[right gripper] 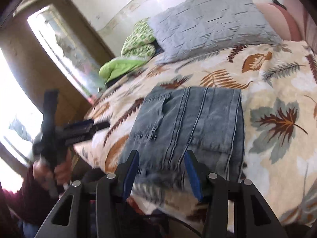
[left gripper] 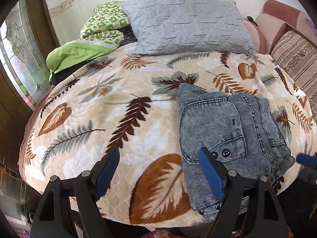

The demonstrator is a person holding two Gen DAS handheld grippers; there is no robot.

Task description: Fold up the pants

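Tools point(left gripper: 158, 170) open, folded pants point(left gripper: 227, 130), leaf-print bedspread point(left gripper: 99, 103), grey pillow point(left gripper: 188, 23)

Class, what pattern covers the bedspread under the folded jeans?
Brown, rust and grey leaves on cream bedspread; clearest in the left wrist view.

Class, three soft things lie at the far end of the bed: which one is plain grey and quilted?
The grey pillow, the large one against the wall. The green checked blanket is patterned, and the plain lime-green cloth is not grey.
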